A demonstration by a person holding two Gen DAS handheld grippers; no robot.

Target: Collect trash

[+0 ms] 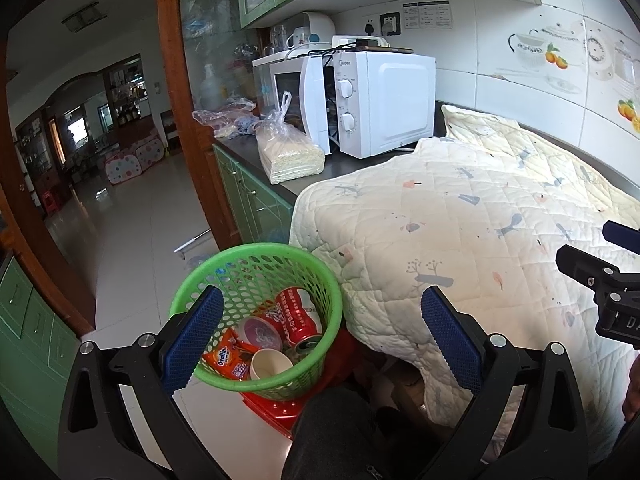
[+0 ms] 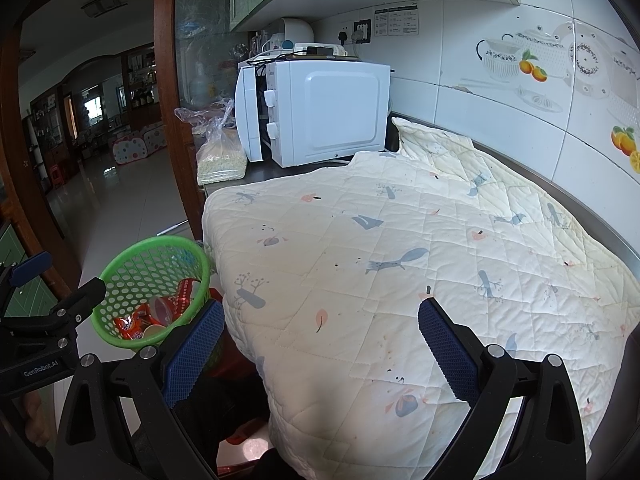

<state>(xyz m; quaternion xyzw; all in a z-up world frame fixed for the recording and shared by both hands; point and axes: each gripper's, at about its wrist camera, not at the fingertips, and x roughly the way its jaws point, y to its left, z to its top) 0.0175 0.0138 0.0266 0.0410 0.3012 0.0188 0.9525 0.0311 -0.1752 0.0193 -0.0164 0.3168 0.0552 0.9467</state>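
Note:
A green mesh basket (image 1: 248, 256) stands on a red stool (image 1: 272, 408) beside the counter. It holds a red soda can (image 1: 298, 316), an orange Ovaltine packet (image 1: 224, 358), a pink-lidded cup (image 1: 258, 332) and a white cup (image 1: 268, 364). My left gripper (image 1: 322, 312) is open and empty, above and just right of the basket. My right gripper (image 2: 320, 328) is open and empty over the quilted cloth (image 2: 400, 260). The basket also shows in the right wrist view (image 2: 120, 276), at the lower left. No loose trash shows on the cloth.
A white microwave (image 1: 372, 100) with its door ajar stands at the back of the counter. A plastic bag of grain (image 1: 286, 152) lies next to it. Green cabinets (image 1: 256, 200) run below the counter. A tiled wall (image 2: 520, 92) is on the right. An open doorway is on the left.

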